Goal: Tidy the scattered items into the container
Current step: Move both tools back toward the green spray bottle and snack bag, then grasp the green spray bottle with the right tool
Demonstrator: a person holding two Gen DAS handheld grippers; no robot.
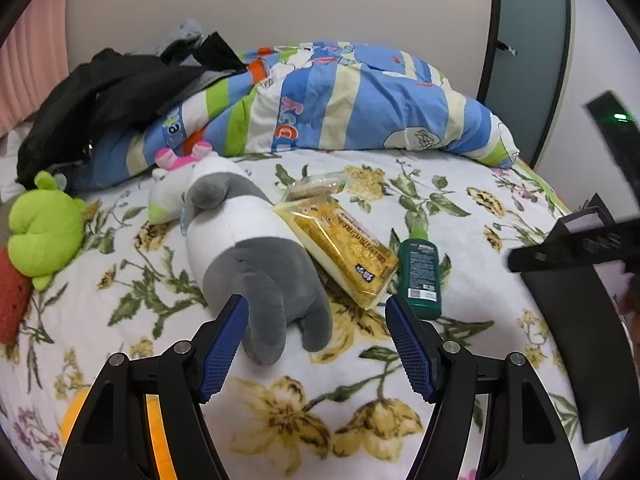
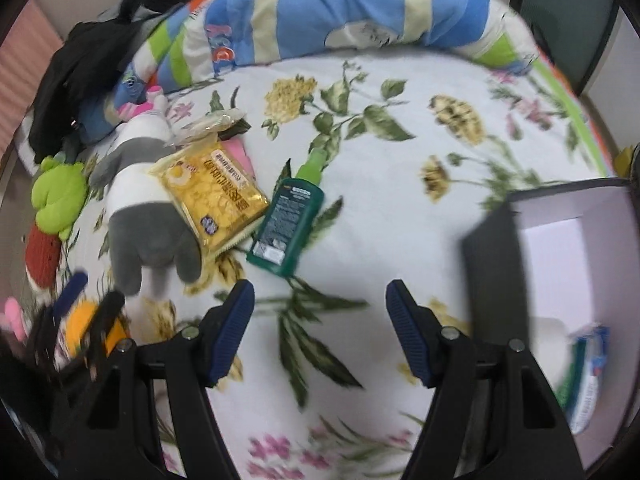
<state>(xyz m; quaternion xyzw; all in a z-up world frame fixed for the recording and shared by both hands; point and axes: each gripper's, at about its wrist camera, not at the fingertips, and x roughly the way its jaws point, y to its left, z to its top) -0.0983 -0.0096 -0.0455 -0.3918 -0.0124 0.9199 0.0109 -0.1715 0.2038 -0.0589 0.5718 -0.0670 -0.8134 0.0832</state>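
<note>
Both grippers hang over the floral bedsheet with jaws apart and empty. The left gripper straddles the grey plush's legs; the green bottle (beside the yellow packet) lies just ahead of the right gripper, with the box to its right.

Fuzzy cloth plush toy, glossy plastic snack packet, smooth plastic green bottle, matt floral bedsheet.

Lying on the flower-printed bedsheet: grey-and-white plush toy leftmost, yellow crinkly snack packet overlapping it, green plastic spray bottle right, black fabric box far right.
</note>
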